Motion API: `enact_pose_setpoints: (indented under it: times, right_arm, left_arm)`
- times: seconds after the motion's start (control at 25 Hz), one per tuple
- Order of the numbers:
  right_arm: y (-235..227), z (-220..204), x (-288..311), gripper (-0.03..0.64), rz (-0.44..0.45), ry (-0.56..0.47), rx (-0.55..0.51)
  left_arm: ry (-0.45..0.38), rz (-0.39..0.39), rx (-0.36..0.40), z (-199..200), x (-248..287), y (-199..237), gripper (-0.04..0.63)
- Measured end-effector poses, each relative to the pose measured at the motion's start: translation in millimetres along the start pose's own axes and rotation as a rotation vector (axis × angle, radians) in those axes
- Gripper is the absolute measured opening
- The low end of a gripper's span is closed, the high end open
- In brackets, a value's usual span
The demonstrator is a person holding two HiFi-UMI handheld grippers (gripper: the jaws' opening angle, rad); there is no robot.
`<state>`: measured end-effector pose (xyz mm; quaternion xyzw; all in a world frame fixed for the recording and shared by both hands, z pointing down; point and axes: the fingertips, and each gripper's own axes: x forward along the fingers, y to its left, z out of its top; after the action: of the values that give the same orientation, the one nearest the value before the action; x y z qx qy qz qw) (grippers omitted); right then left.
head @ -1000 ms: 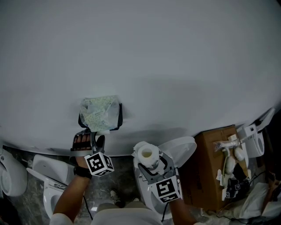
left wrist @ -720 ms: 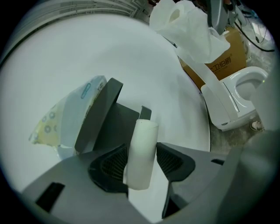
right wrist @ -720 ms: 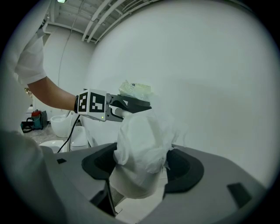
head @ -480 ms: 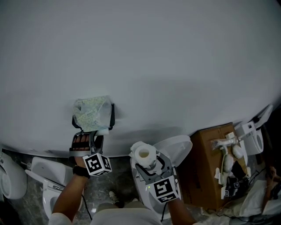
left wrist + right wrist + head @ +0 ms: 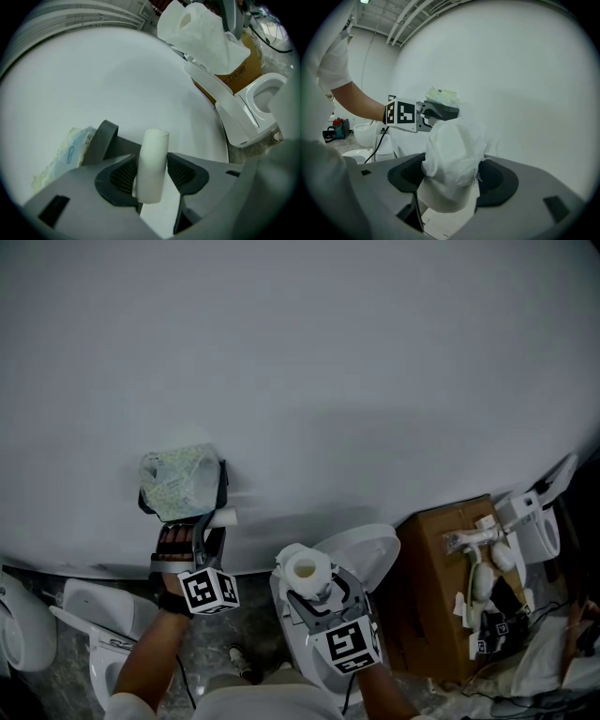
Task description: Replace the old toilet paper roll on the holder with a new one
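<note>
On the white wall hangs a black holder (image 5: pixel 222 486) with a pale tissue pack (image 5: pixel 178 482) on top. Just below and to its right, my left gripper (image 5: pixel 208 521) is shut on an empty white cardboard tube (image 5: pixel 223 517). In the left gripper view the tube (image 5: pixel 152 164) stands upright between both ribbed pads, clear of the holder (image 5: pixel 105 138). My right gripper (image 5: pixel 314 582) is lower and further right, shut on a full white paper roll (image 5: pixel 305 568). In the right gripper view the roll (image 5: pixel 452 159) fills the jaws, its loose sheet crumpled.
A white toilet with a raised lid (image 5: pixel 370 554) stands below my right gripper. Beside it, right, is a cardboard box (image 5: pixel 441 587) with white fittings on top. More toilets (image 5: pixel 103 615) stand at the lower left. The curved white wall (image 5: pixel 328 381) fills the upper view.
The left jaws have narrowed onto the tube. The tube now sticks out to the right of the holder. Both grippers have drifted slightly, and the holder sits further left in the head view.
</note>
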<state>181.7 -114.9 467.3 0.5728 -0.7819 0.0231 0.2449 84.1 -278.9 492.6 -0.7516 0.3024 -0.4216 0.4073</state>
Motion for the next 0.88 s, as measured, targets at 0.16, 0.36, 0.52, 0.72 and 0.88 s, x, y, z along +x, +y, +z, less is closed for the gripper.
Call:
enact_pose_setpoints:
  times: [0.16, 0.36, 0.52, 0.72, 0.88]
  right_arm:
    - [-6.3, -6.0, -7.0, 0.325, -0.015, 0.007, 0.004]
    - [-13.7, -10.7, -16.5, 0.325, -0.028, 0.008, 0.014]
    - [-20.6, -19.1, -26.3, 0.325, -0.046, 0.017, 0.023]
    - [-31.1, -29.7, -37.2, 0.325, -0.064, 0.027, 0.036]
    - [-38.7, -34.3, -42.2, 0.325, -0.079, 0.028, 0.032]
  left_arm:
    - [-0.034, 0.0, 0.013, 17.0, 1.9, -2.3, 0.207]
    - [-0.081, -0.003, 0.034, 39.4, 4.5, -5.6, 0.203]
    - [-0.124, -0.009, 0.045, 59.5, 5.4, -10.4, 0.201]
    - [-0.179, -0.006, 0.049, 82.4, 4.5, -15.0, 0.198]
    - [-0.203, -0.007, 0.05, 93.6, -1.4, -16.6, 0.196]
